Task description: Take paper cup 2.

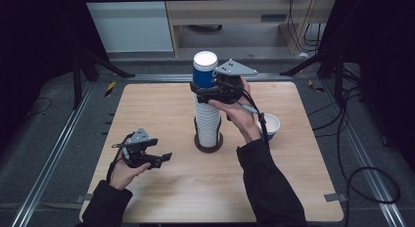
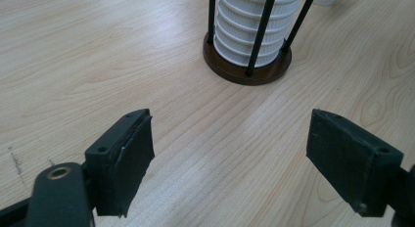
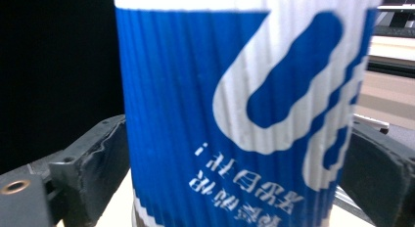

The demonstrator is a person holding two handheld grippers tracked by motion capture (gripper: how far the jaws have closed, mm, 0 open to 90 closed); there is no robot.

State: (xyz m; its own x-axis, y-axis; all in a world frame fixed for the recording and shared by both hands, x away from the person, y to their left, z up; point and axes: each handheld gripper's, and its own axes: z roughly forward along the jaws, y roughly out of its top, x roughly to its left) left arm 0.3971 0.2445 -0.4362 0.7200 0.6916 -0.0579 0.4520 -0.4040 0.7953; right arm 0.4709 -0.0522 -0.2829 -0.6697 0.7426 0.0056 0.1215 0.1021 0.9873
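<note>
Right gripper apparently pinches the top blue cup; left gripper well apart.

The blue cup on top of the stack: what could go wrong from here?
1. The right tool has its jaws against the sides of the blue cup; a hard squeeze may crush its thin wall.
2. The stack is tall and its holder is narrow; a sideways pull could tip it.
3. The left tool is open and away from the holder, so nothing steadies it.
</note>
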